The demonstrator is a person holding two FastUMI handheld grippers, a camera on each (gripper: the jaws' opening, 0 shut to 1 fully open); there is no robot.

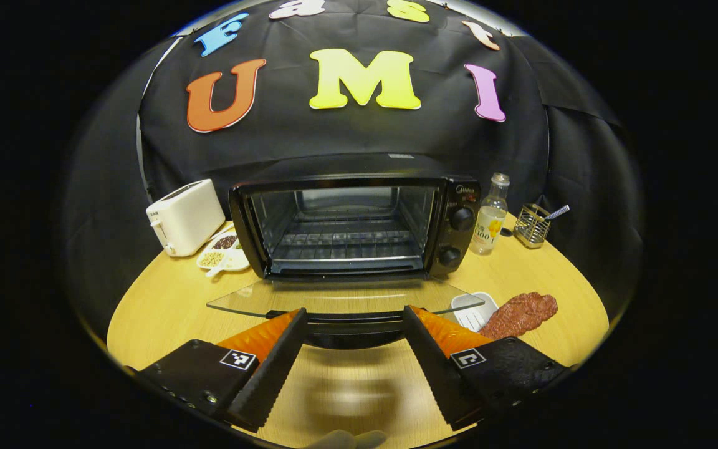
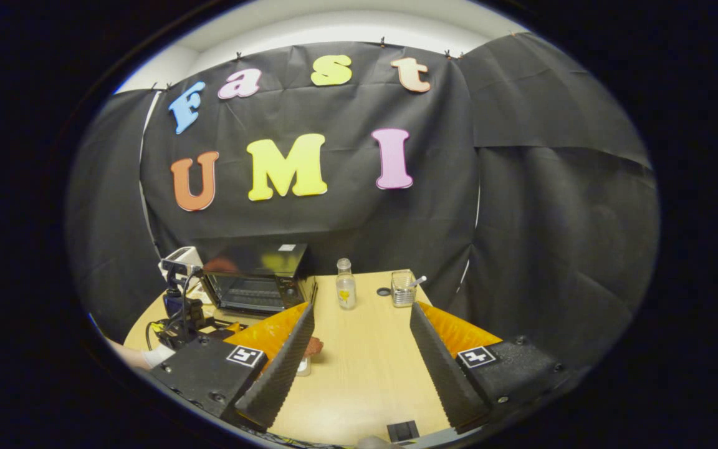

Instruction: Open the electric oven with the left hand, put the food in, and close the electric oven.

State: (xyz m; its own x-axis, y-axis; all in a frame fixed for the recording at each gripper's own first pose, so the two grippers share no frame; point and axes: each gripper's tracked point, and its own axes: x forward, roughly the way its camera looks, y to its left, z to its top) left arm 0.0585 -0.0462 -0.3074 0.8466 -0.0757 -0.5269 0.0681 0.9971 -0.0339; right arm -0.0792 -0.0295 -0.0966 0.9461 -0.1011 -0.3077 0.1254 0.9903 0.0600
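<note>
I judge the first step done: in the left gripper view the electric oven [image 1: 346, 218] sits in the middle of the frame with its glass door [image 1: 343, 298] swung down flat, and the rack inside looks bare. My left gripper [image 1: 354, 337] hangs just in front of the door's dark handle [image 1: 349, 324], its fingers spread wide on either side and holding nothing (I cannot tell whether a tip touches the handle).

The food [image 1: 519, 313], a reddish-brown slab, lies on the table [image 1: 166, 305] at the lower right of that frame, just beside a small white tray [image 1: 473, 310] and apart from the oven. So loading and closing are both left to do.

In the right gripper view my right gripper [image 2: 362, 349] is wide open and empty over the table, low in the frame. The oven [image 2: 256, 280] sits at centre left there, and a bit of the food [image 2: 314, 345] peeks out beside the left-hand finger. I'd say the pick-up comes next.
</note>
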